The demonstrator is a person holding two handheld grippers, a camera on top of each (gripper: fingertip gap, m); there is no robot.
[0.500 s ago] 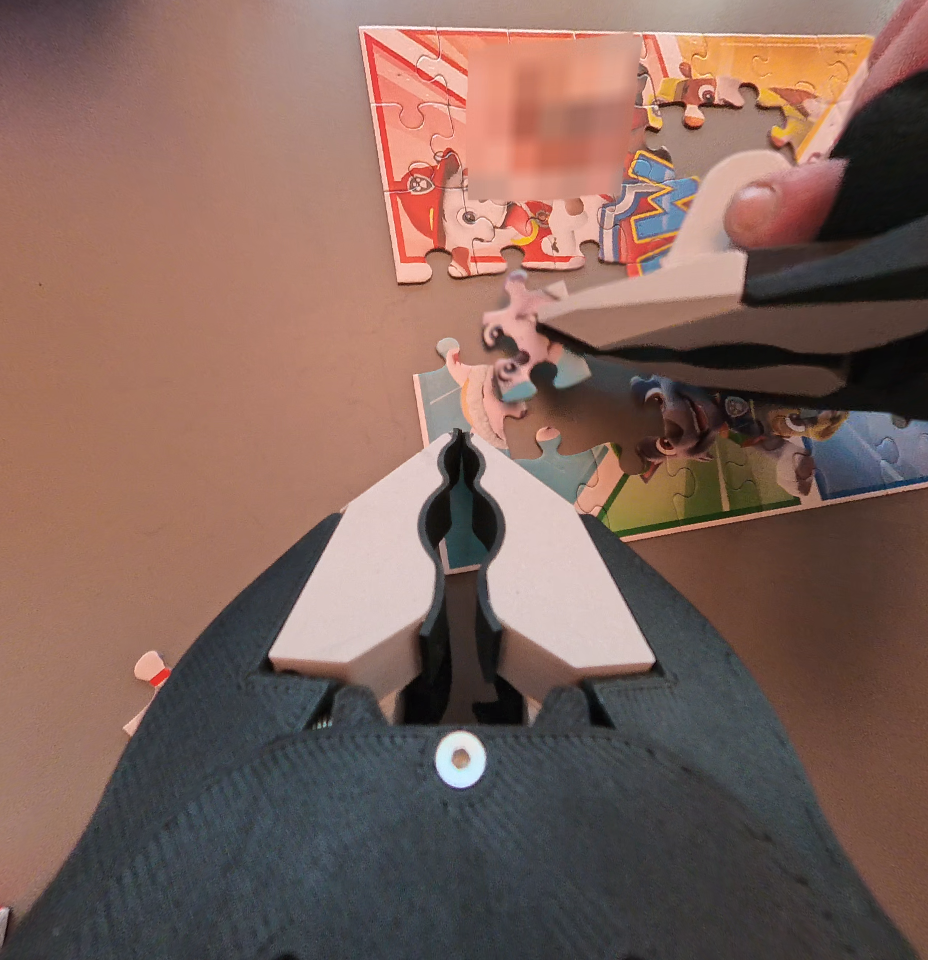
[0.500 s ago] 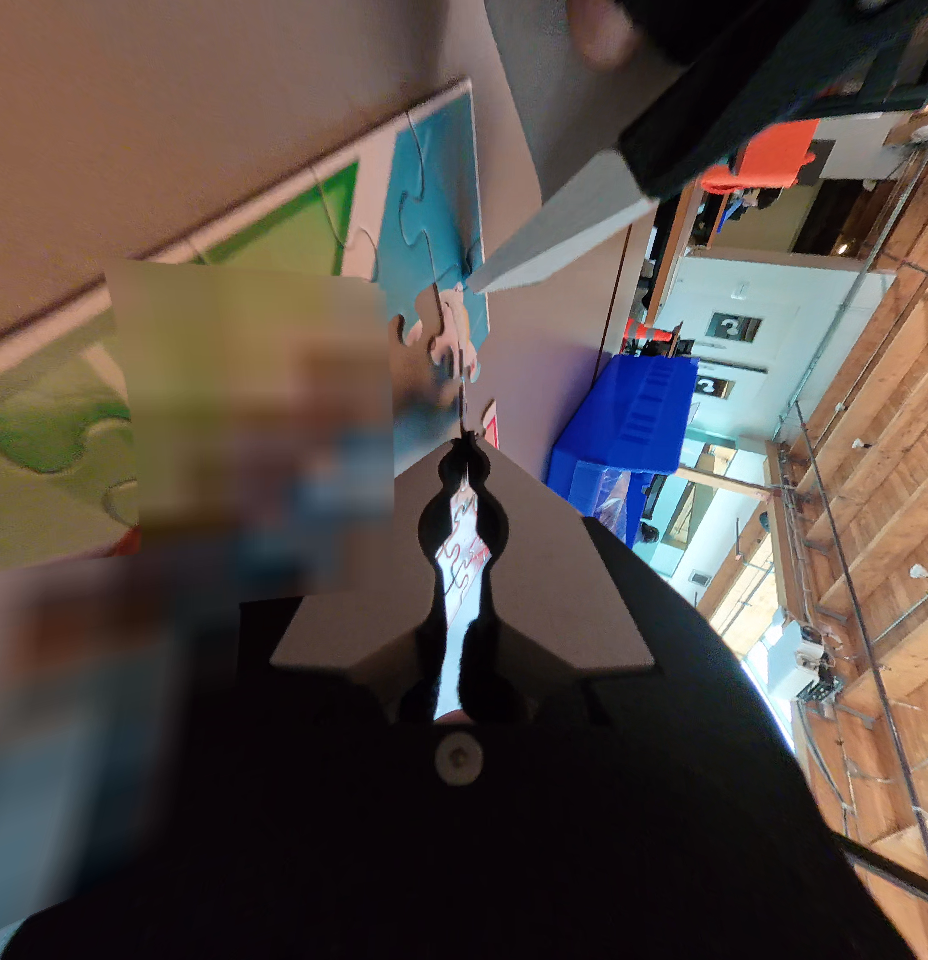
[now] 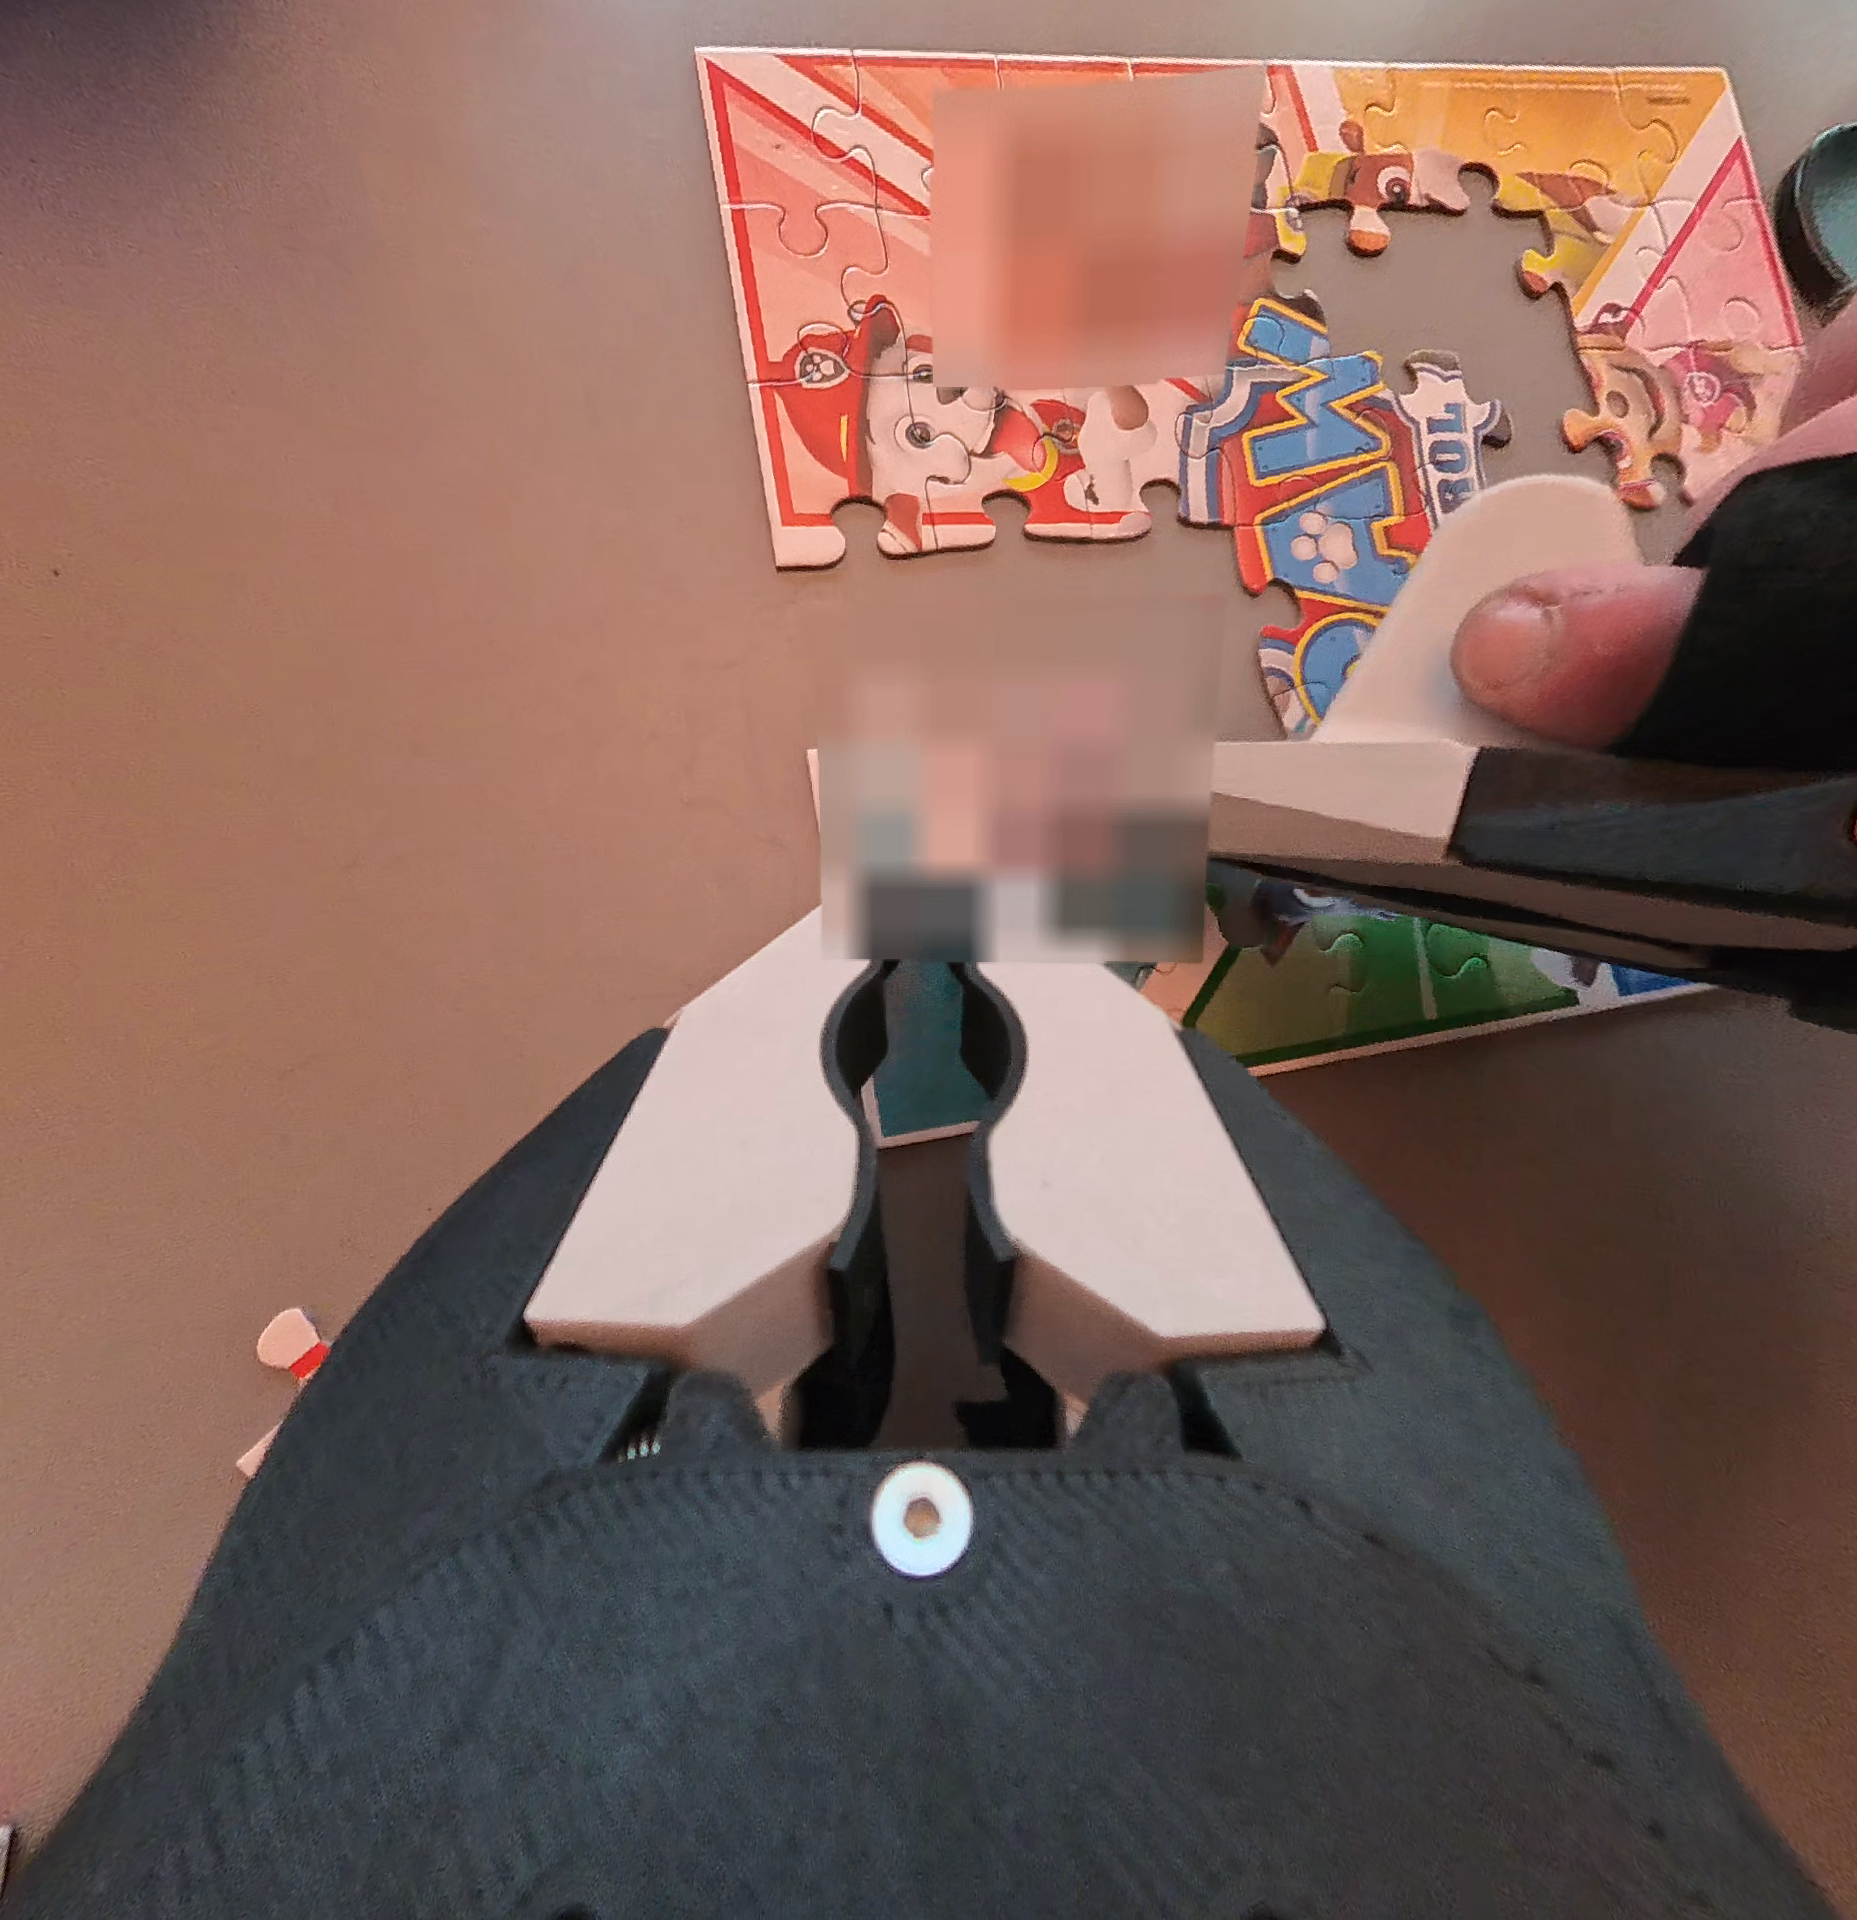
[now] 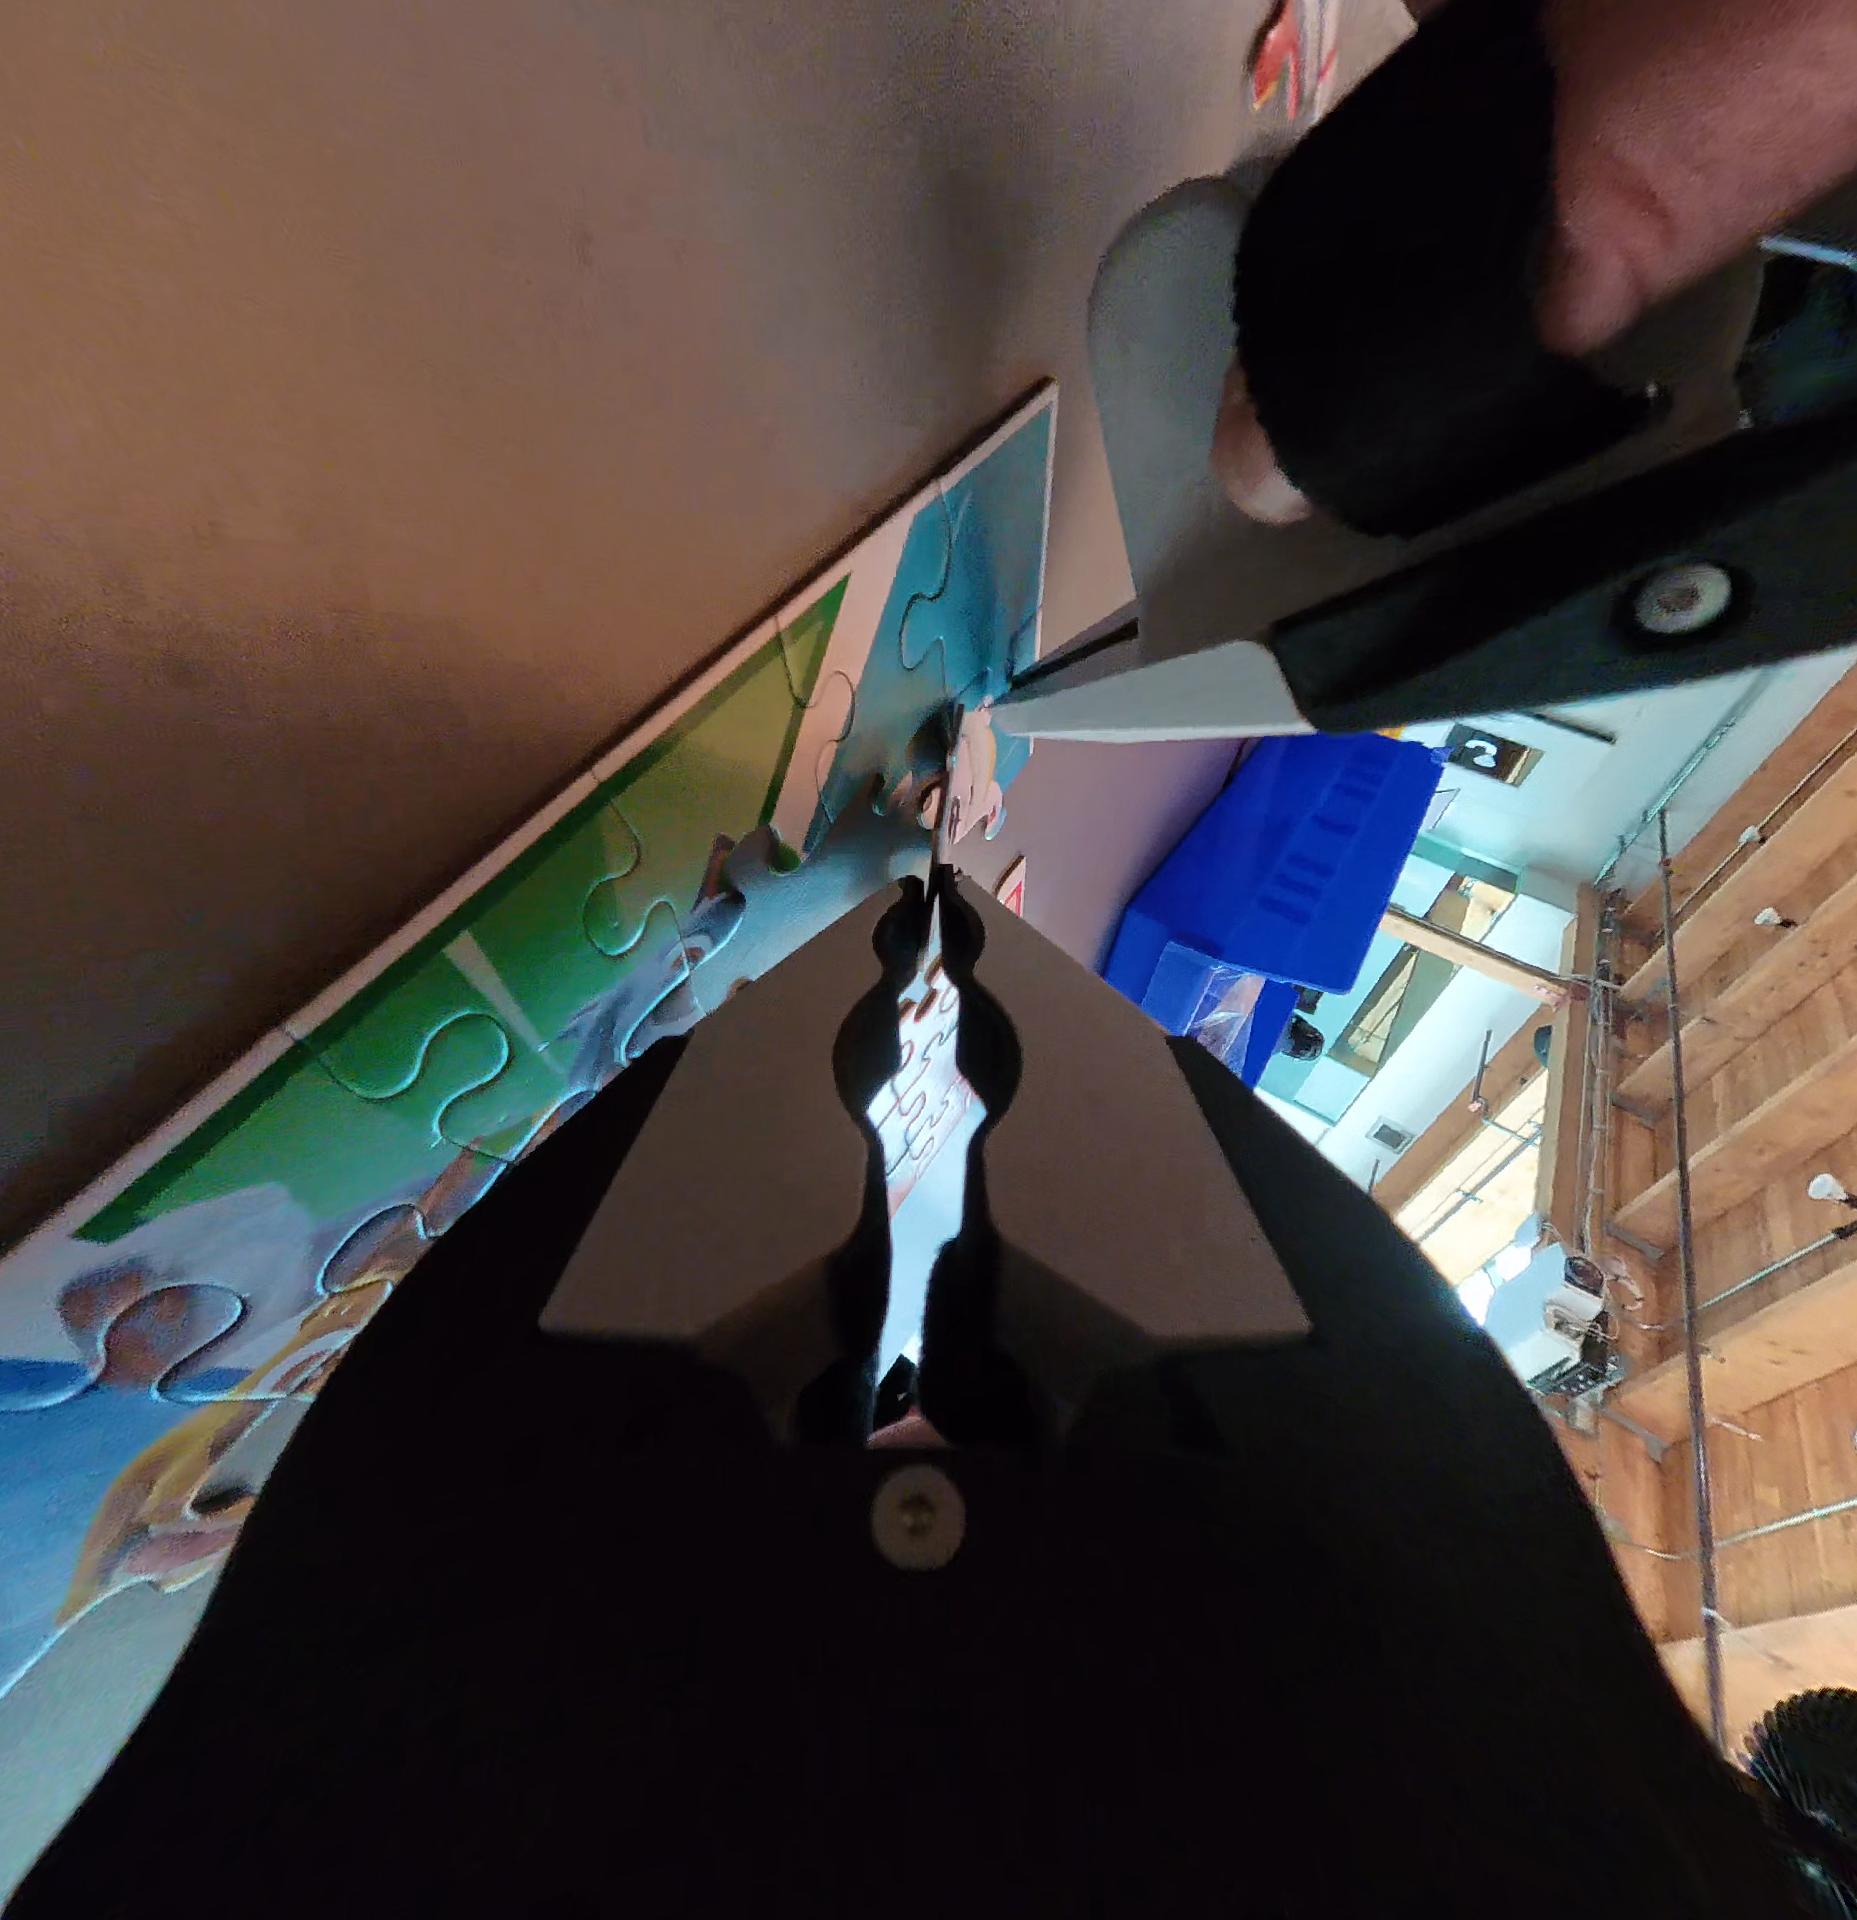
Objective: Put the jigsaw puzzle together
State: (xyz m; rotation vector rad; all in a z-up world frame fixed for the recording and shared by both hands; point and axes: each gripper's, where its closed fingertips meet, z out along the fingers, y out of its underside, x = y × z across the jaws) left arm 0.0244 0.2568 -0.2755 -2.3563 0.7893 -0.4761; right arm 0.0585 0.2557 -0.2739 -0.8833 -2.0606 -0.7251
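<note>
A brown table (image 3: 384,727) carries two partly assembled puzzle sections, the red-orange section (image 3: 903,343) beyond the green-blue section (image 3: 1402,987).

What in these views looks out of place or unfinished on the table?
A loose piece lies alone on the table, half hidden beside the left gripper. The red-and-yellow puzzle section has a gap in its middle and a ragged lower edge.

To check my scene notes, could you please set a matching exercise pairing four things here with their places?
1 red puzzle section
2 green puzzle section
3 puzzle piece
4 blue bin

A beyond the table edge
B clamped in the right hand-held gripper
C far across the table, gap inside it
D flat on the table, beside the held piece

Pairs: 1-C; 2-D; 3-B; 4-A
</note>
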